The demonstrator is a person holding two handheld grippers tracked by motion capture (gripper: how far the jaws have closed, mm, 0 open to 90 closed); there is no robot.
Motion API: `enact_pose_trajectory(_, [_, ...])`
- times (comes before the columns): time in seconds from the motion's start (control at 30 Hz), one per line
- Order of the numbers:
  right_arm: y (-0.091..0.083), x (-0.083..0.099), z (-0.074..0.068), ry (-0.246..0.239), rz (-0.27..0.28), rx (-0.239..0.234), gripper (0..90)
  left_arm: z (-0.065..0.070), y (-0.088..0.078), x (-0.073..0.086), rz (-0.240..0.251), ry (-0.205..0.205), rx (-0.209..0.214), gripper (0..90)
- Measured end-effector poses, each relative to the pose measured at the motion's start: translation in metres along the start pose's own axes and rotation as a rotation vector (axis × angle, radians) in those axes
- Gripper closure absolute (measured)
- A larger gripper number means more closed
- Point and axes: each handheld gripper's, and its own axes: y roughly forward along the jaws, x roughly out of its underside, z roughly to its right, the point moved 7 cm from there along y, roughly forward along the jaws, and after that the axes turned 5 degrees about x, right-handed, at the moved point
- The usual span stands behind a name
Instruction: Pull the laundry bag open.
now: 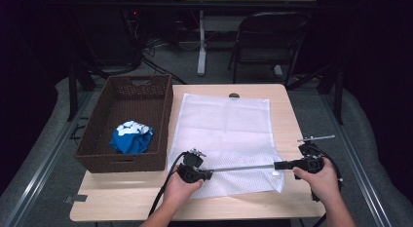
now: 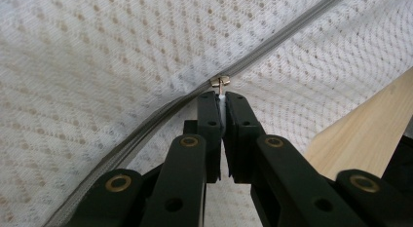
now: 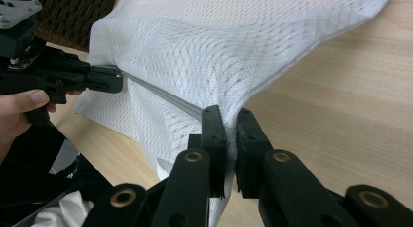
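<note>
A white mesh bag (image 1: 224,124) lies flat on the wooden table (image 1: 287,115); its near edge is lifted and carries a grey zipper (image 1: 243,167). My left gripper (image 1: 210,172) is shut on the zipper's small metal pull (image 2: 220,82), at the bag's near left. In the left gripper view the left gripper (image 2: 221,98) pinches the white tab just below the pull. My right gripper (image 1: 276,164) is shut on the bag's near right corner, and the zipper stretches taut between the two. The right gripper view shows the right gripper (image 3: 229,112) clamping bunched mesh (image 3: 219,47), with the left gripper (image 3: 114,77) farther off.
A dark brown wicker basket (image 1: 170,110) stands on the table's left side, holding a crumpled blue and white cloth (image 1: 131,137). Beyond the far edge stand a folding chair (image 1: 270,39) and a table leg (image 1: 201,47). Bare wood (image 3: 341,90) lies right of the bag.
</note>
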Motion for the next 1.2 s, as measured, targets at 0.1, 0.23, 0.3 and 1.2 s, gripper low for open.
enact_pose_trajectory(0.1, [-0.001, 0.000, 0.002, 0.006, 0.000, 0.007, 84.8, -0.002, -0.001, 0.002, -0.002, -0.004, -0.002, 86.5])
enact_pose_trajectory(0.23, [-0.002, 0.000, 0.004, 0.008, 0.001, 0.019, 84.8, -0.004, -0.003, 0.004, 0.001, -0.011, -0.003, 86.5])
enact_pose_trajectory(0.3, [-0.002, 0.000, 0.005, 0.007, 0.000, 0.026, 84.8, -0.005, -0.005, 0.005, -0.002, -0.009, -0.005, 86.5])
enact_pose_trajectory(1.2, [-0.004, 0.000, 0.010, 0.000, -0.001, 0.072, 84.8, -0.011, -0.015, 0.012, -0.001, -0.016, -0.015, 86.5])
